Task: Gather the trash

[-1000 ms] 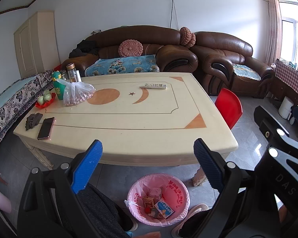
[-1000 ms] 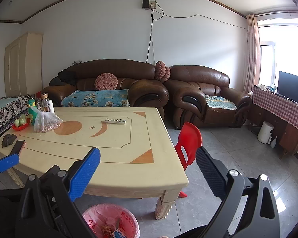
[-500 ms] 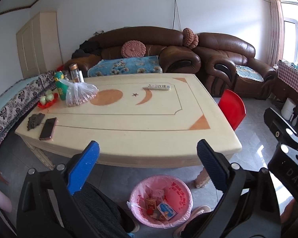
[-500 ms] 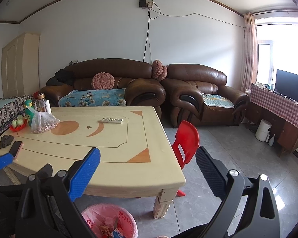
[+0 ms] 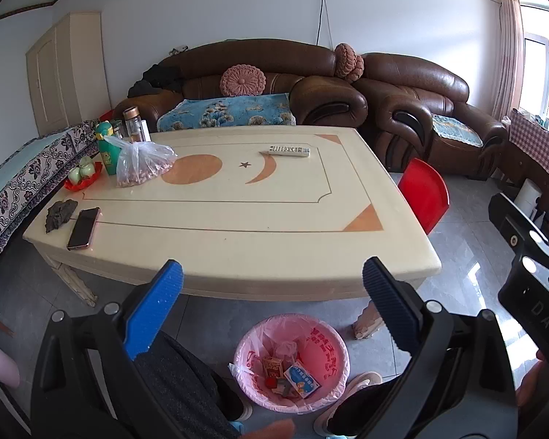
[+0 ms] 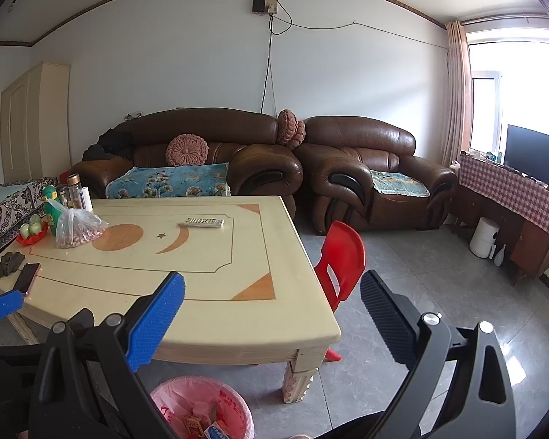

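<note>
A bin lined with a pink bag [image 5: 291, 355] stands on the floor in front of the table, with small boxes and wrappers [image 5: 301, 384] inside; it also shows in the right wrist view [image 6: 201, 408]. My left gripper [image 5: 271, 285] is open and empty, held above the bin before the table's near edge. My right gripper [image 6: 271, 296] is open and empty, over the table's near right corner. The right gripper's body shows in the left wrist view [image 5: 530, 285].
The cream table [image 5: 238, 205] holds a phone [image 5: 83, 227], a dark object [image 5: 59, 213], a bag of nuts [image 5: 142, 162], bottles [image 5: 133, 124], a fruit dish [image 5: 82, 175] and a remote [image 5: 288, 150]. A red chair [image 6: 338, 259] stands at its right. Brown sofas [image 6: 369, 168] lie behind.
Both grippers have drawn back and risen slightly, so the table and bin sit a little further off. Both jaws stay open and empty.
</note>
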